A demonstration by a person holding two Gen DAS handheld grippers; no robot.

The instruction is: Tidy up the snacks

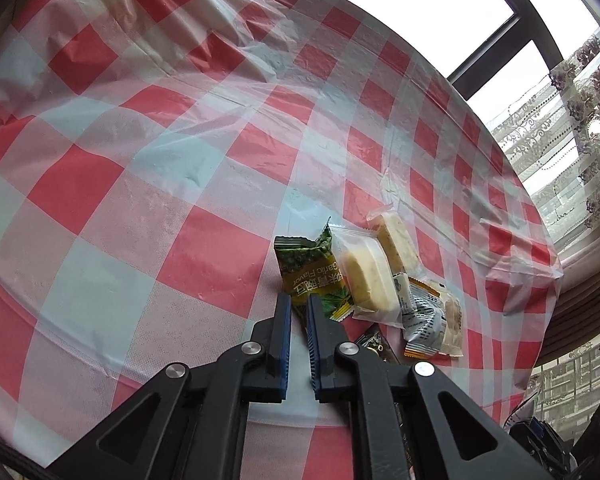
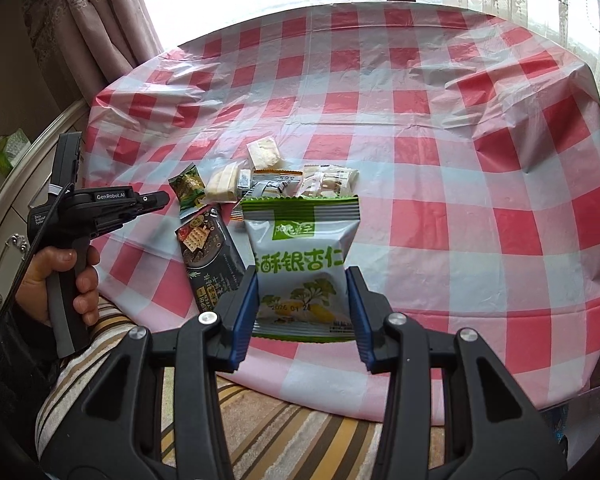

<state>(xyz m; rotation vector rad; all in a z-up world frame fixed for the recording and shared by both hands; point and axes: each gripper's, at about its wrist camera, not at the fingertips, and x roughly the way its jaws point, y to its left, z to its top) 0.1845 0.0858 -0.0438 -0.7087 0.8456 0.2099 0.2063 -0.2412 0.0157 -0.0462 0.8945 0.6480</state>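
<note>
A cluster of snack packets lies on the red-and-white checked tablecloth (image 2: 420, 152). My right gripper (image 2: 302, 280) is shut on a white-and-green nut packet (image 2: 300, 256) and holds it above the near table edge. Behind it lie a dark cracker packet (image 2: 210, 252), a green garlic-flavour packet (image 2: 190, 188), clear-wrapped pale cakes (image 2: 224, 184) and small white packets (image 2: 328, 182). My left gripper (image 1: 298, 304) is nearly closed and empty, its tips just short of the green garlic packet (image 1: 312, 272). Beside that lie the wrapped cakes (image 1: 364, 276) and a grey-orange packet (image 1: 424, 320).
The tablecloth is wrinkled and raised at the far side (image 1: 228, 20). Windows and lace curtains (image 1: 572, 128) stand beyond the table. The left gripper's handle (image 2: 72, 216), held by a hand, is at the table's left edge. A striped cushion (image 2: 284, 436) lies below the near edge.
</note>
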